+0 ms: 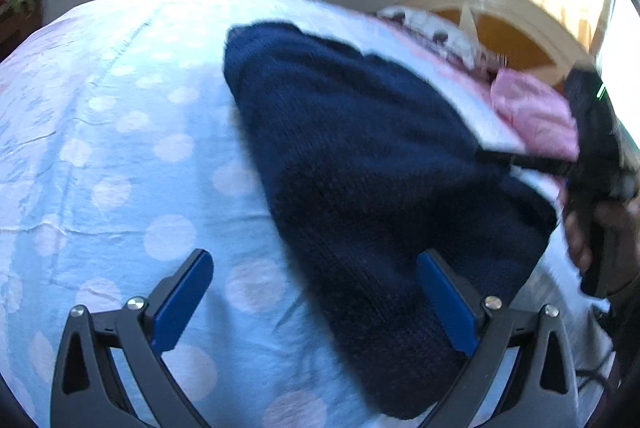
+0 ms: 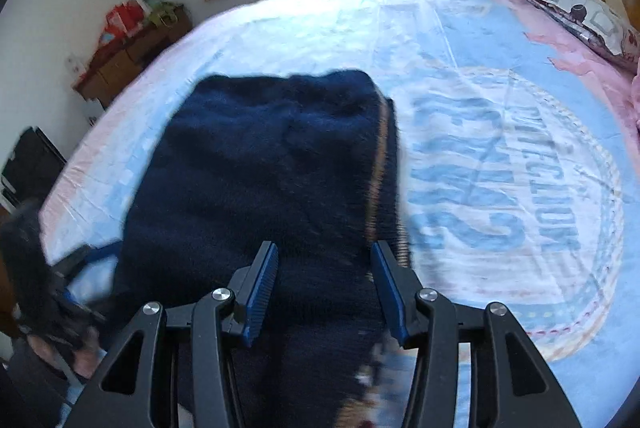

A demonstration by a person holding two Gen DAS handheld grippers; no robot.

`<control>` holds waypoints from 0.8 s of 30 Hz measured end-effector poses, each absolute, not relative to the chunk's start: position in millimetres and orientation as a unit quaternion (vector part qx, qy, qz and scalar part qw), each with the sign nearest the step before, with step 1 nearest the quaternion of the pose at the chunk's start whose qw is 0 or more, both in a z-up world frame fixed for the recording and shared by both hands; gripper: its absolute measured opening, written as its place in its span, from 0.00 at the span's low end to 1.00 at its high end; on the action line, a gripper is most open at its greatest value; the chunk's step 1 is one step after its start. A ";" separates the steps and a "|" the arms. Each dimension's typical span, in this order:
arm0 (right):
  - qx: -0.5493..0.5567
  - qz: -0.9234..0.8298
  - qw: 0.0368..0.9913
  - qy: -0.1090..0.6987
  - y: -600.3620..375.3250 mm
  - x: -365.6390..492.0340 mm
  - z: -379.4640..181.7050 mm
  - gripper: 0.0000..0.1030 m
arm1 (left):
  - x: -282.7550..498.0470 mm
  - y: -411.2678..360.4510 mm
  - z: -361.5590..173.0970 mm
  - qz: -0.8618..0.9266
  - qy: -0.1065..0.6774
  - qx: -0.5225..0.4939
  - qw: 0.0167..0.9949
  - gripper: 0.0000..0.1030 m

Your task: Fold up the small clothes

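A navy knitted sweater (image 1: pixel 360 164) lies bunched on a bed (image 1: pixel 120 148) covered by a pale blue polka-dot sheet. The left gripper (image 1: pixel 316 292) hangs over it, jaws spread wide, nothing gripped. At the right edge, a hand (image 1: pixel 600 228) holds the right gripper (image 1: pixel 486 154), blurred.

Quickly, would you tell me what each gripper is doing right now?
Left gripper: open wide, holding nothing; the navy sweater lies by its right finger.
Right gripper: open above the sweater, gripping nothing.
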State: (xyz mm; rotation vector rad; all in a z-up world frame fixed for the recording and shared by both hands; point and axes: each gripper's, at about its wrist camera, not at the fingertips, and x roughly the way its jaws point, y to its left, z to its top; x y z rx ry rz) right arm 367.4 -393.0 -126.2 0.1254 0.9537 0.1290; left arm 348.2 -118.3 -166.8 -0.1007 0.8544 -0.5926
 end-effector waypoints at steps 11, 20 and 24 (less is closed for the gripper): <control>0.163 0.090 0.890 0.417 -445.9 391.6 -112.5 0.62 | 351.9 -123.4 -165.1 -0.277 0.416 -0.070 0.863 1.00; 0.238 0.140 0.839 0.468 -476.2 454.9 -154.1 0.72 | 359.2 -135.9 -172.0 -0.296 0.440 -0.075 0.845 1.00; 0.272 0.160 0.821 0.475 -478.9 464.9 -169.7 0.82 | 359.3 -146.6 -171.7 -0.306 0.440 -0.060 0.842 1.00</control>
